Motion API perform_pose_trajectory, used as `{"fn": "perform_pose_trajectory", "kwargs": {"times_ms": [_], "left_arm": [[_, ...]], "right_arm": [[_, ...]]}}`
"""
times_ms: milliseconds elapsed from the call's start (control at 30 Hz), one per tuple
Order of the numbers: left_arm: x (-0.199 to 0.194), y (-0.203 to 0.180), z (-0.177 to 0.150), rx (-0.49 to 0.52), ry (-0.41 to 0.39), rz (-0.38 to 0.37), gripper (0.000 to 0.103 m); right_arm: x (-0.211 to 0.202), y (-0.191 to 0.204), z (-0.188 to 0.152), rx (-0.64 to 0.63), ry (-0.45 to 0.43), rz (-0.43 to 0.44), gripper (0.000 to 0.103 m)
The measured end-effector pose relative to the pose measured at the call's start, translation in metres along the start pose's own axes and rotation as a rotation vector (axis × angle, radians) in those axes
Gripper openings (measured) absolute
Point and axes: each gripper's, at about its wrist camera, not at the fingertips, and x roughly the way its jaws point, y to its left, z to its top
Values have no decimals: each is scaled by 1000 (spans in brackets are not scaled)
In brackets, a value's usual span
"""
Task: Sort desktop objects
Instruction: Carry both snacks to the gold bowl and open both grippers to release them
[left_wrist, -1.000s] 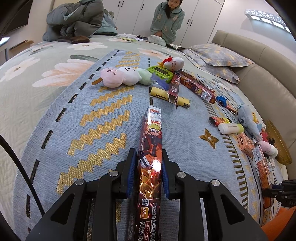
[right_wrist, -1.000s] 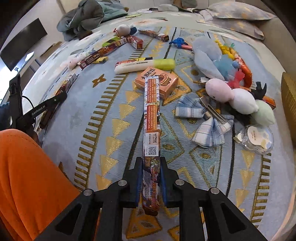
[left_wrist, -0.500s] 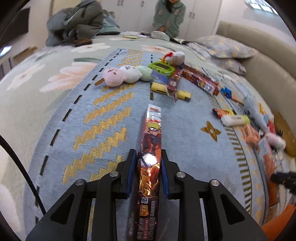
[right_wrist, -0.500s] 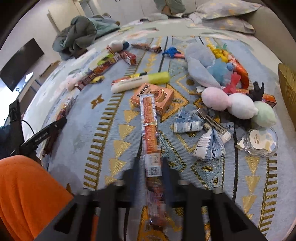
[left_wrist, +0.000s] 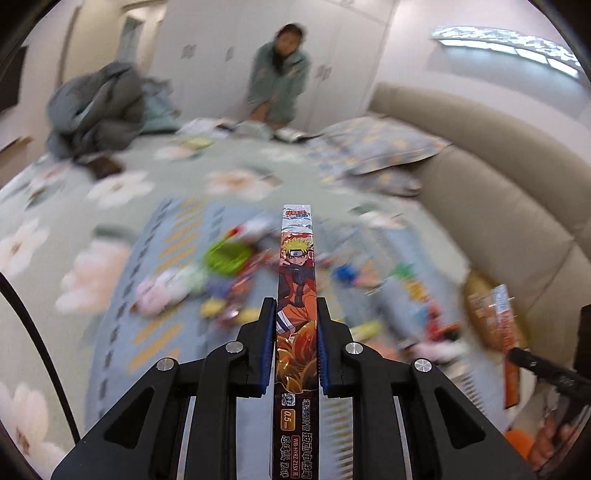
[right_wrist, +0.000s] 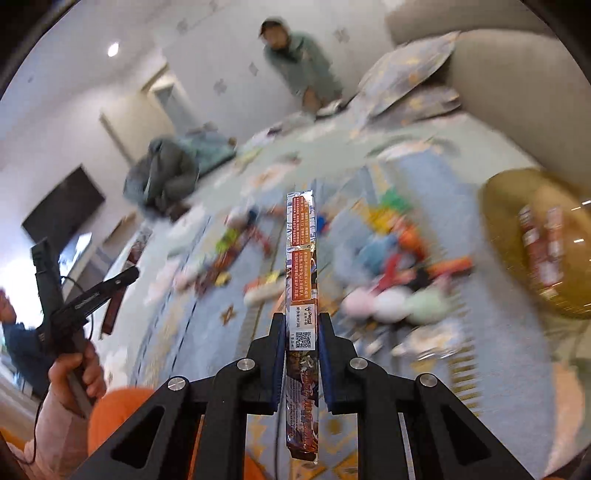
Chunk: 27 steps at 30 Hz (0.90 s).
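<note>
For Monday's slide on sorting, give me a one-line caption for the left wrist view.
Left hand-held gripper shut on a long anime-print foil pack, held above a blurred, toy-strewn bedspread.

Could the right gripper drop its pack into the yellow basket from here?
Probably yes. The right gripper is shut on a long foil pack, lifted clear of the toys, and the yellow basket lies open to its right with nothing visibly between them.
</note>
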Motion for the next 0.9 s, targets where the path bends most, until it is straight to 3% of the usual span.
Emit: {"fn": "perform_pose_trajectory", "kwargs": {"times_ms": [200,367,533,700,767,833,900], "left_arm": [[12,-113,52,80,-12,-219,16],[60,-209,65,102,48,-381,16],[118,-285,57,105,152,-525,16],[167,-336,36,76,219,-579,17],[191,-346,29,40,268,-602,27],[212,-353,24,-3,313,-619,43],[232,-352,15,-40,371,-610,43]], "right_arm": [[-76,-56,40,65,-180,-199,16],[-121,-111,64,135,-265,-363,16],[-115,-163,82,234,-219,-404,16],[-90,-202,94,305,-151,-417,16],[-77,-218,95,343,-123,-383,18],[-65,-232,95,385,-104,-376,42],[-64,-240,92,402,-105,-380,44]]}}
